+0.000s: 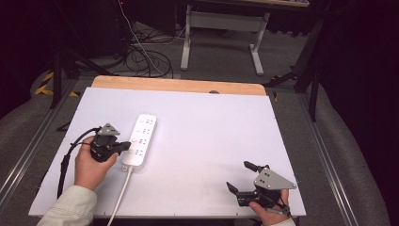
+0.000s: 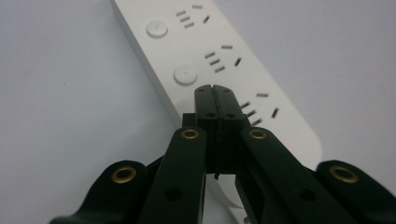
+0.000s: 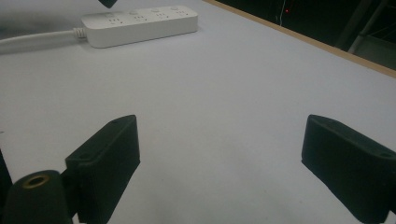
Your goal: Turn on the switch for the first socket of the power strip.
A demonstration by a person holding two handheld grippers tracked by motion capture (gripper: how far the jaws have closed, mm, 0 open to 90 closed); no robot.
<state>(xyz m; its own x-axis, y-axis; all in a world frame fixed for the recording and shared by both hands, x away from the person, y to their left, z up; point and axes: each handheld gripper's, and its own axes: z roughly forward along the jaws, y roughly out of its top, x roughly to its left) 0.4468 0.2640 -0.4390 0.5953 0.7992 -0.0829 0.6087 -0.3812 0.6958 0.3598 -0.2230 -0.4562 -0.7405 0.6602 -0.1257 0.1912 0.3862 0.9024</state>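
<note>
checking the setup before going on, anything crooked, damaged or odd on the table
Nothing stands out. The white power strip lies flat and whole on the table, slightly angled. The left gripper, jaws shut, is at its near end; the right gripper waits open.

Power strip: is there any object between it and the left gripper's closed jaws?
No. The left gripper, jaws shut, is right over the power strip near a round button; nothing lies between them. Contact cannot be told.

high view: set above the near table (image 1: pixel 211 117) edge, faced forward and down | left gripper view: held close over the power strip (image 2: pixel 219 70) | right gripper view: aimed low across the table; strip shared by all
</note>
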